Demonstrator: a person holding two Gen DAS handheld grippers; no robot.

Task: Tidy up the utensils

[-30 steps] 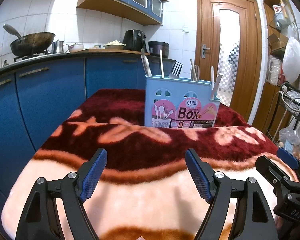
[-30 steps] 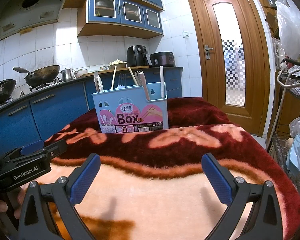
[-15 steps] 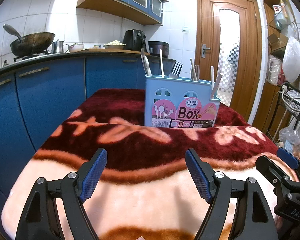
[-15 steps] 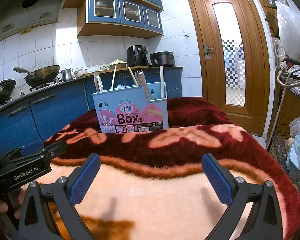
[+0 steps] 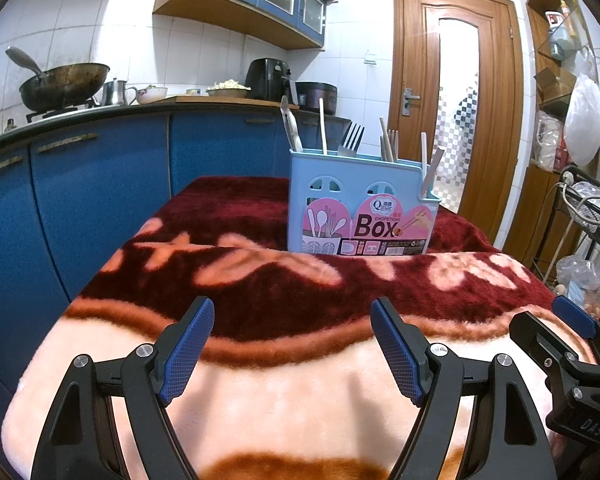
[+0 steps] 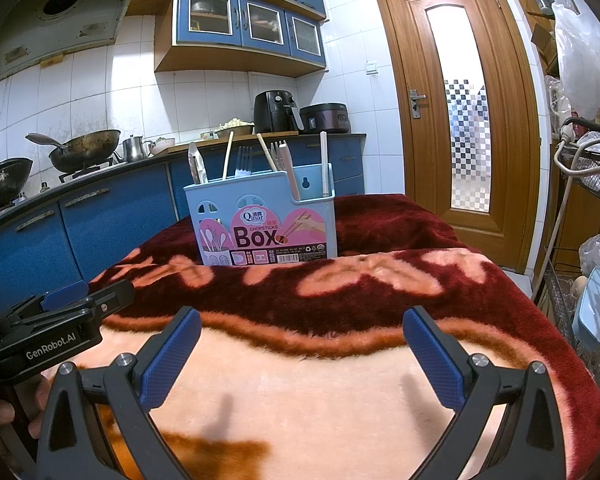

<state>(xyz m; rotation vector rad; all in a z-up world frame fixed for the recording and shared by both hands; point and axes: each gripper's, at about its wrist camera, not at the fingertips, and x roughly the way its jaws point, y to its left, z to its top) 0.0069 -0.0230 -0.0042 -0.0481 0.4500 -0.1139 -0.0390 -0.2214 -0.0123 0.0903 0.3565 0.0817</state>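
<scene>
A wok (image 5: 64, 84) (on the stove), an air fryer (image 6: 276, 111), a wooden door (image 6: 456, 112).

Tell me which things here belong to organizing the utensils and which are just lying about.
Belongs to the job:
- light blue plastic utensil box with pink label
- metal forks, pale chopsticks and the other handles standing in it

Just lying about:
- dark wok on the stove
- black air fryer
- dark rice cooker
- steel kettle

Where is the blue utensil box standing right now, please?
The utensil box stands upright on the far, dark red part of the blanket, centre in both wrist views, ahead of the blue cabinets.
</scene>
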